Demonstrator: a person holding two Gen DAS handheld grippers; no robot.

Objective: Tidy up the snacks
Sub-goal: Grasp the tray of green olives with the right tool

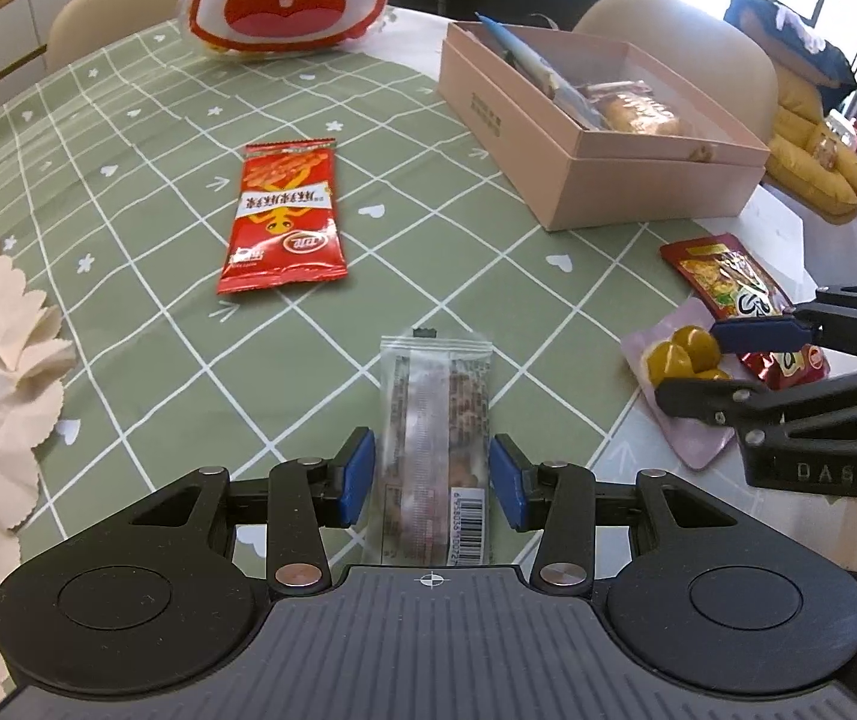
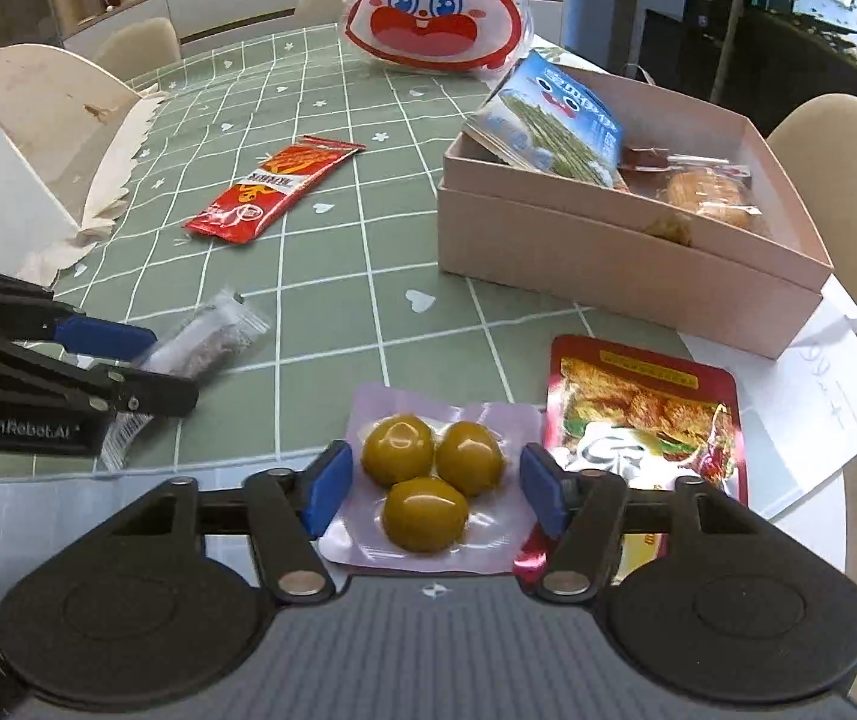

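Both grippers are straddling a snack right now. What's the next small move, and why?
Probably close both grippers. The left gripper has the clear wrapped bar between its open blue pads, and the right gripper frames the pouch of three yellow-green balls, with gaps showing either side. Neither is gripped yet, and the pink box already holds other snacks.

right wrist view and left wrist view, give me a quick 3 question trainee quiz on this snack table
1. True or false: the pale pink cardboard box is empty.
2. What lies between the right gripper pads? A) pale purple pouch of three yellow-green round snacks B) long red snack packet C) blue snack bag
3. Which item does the left gripper straddle?

Key
1. False, it holds snacks.
2. A
3. The clear plastic snack bar wrapper with a barcode.
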